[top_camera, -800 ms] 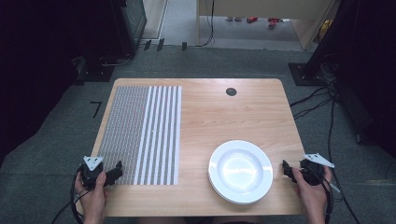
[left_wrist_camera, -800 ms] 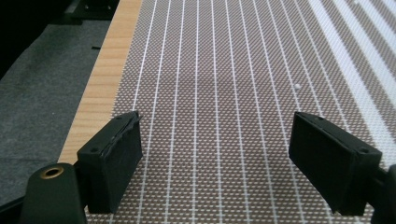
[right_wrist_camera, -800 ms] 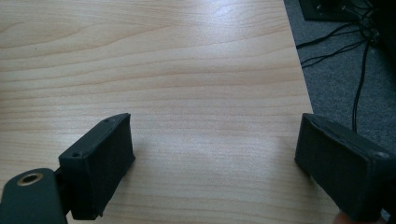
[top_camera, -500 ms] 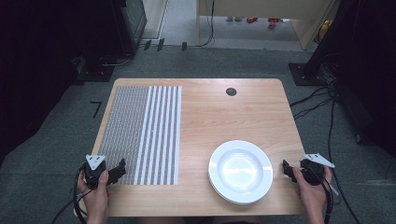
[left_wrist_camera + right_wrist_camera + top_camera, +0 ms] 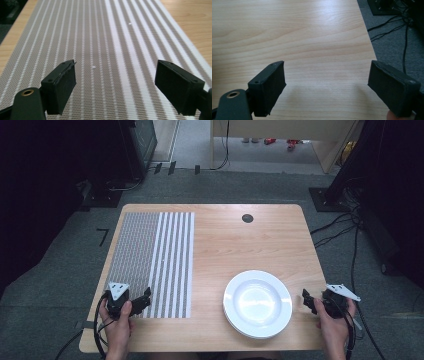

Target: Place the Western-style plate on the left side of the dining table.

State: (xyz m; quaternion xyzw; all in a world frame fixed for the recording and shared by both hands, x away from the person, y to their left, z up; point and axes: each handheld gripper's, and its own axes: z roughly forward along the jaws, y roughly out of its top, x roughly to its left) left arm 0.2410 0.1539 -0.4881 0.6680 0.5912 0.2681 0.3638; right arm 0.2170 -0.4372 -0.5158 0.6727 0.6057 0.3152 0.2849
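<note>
Jaws of both grippers stand wide apart, gripping nothing: left gripper [image 5: 145,300] over the striped placemat's [image 5: 150,255] near edge, right gripper [image 5: 306,299] just beside the white plates [image 5: 257,303] on the table [image 5: 240,245].

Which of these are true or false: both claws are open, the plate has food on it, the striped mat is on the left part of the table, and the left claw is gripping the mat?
1. Both claws are open. True: the left gripper and the right gripper each have their jaws wide apart with nothing between them.
2. The plate has food on it. False: the white plate is bare.
3. The striped mat is on the left part of the table. True: the striped mat covers the left part of the wooden table.
4. The left claw is gripping the mat. False: its jaws hang open over the mat's near end.
</note>
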